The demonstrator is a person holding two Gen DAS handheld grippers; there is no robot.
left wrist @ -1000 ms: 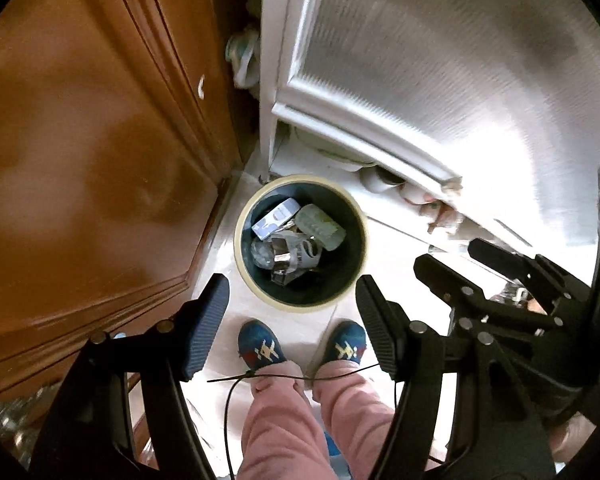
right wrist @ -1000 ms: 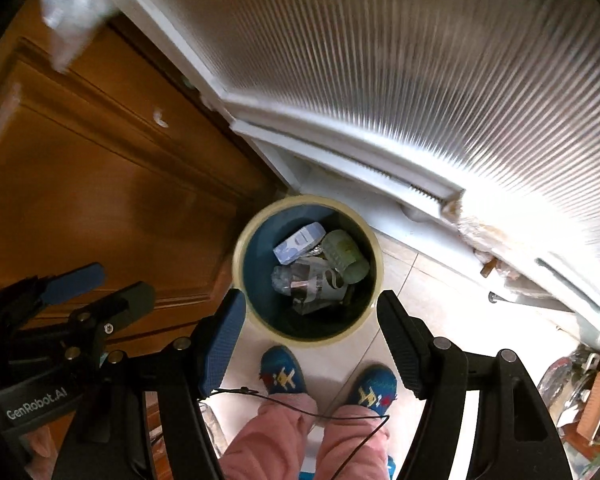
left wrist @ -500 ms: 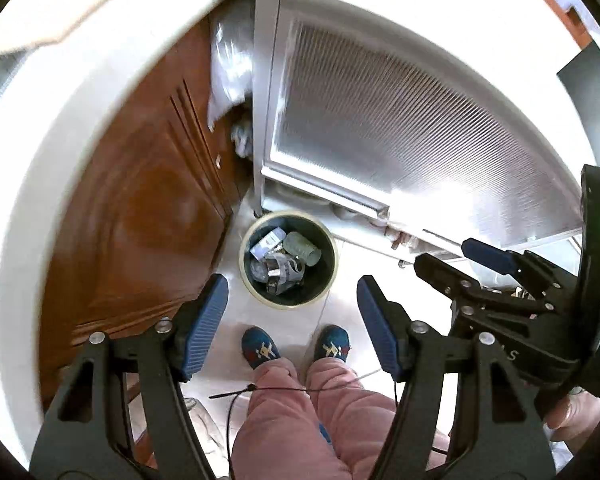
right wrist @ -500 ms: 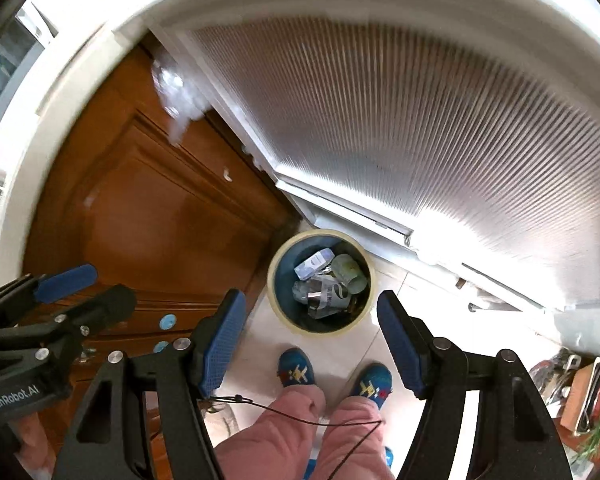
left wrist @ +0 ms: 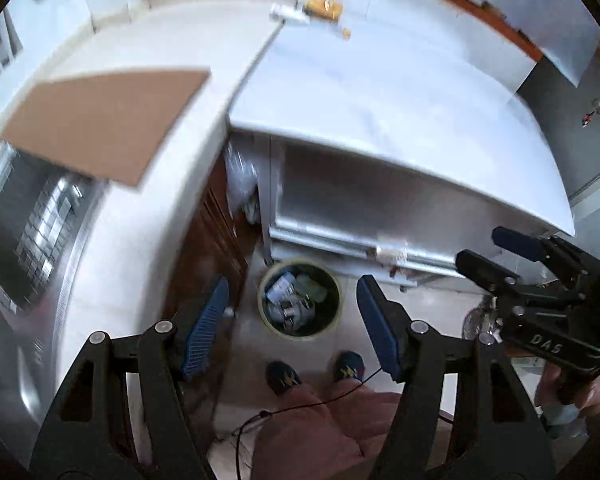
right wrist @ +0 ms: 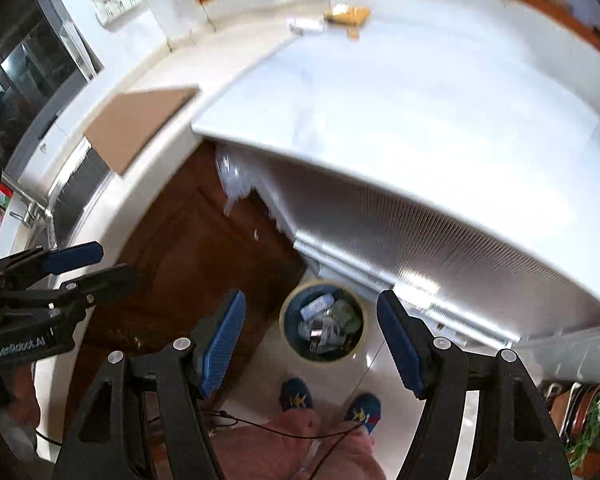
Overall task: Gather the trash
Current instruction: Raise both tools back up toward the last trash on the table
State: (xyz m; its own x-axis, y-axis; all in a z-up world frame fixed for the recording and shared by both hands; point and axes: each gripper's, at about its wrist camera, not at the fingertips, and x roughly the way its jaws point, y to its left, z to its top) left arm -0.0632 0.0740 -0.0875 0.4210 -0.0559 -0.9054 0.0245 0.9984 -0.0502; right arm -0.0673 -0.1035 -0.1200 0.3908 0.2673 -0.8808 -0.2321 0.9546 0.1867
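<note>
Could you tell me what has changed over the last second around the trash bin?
Both grippers, left and right, rose away from the trash bin on the floor, bringing the white countertop and cardboard sheet into view. Nothing was gripped or released. Unchanged: jaws open and empty, trash in the bin.

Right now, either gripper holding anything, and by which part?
Nothing held. Left gripper and right gripper are both open and empty, above the trash bin.

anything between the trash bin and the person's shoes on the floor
No. In both wrist views the strip of pale floor tile between the trash bin and the shoes is bare; only a thin black cable crosses nearer the legs.
</note>
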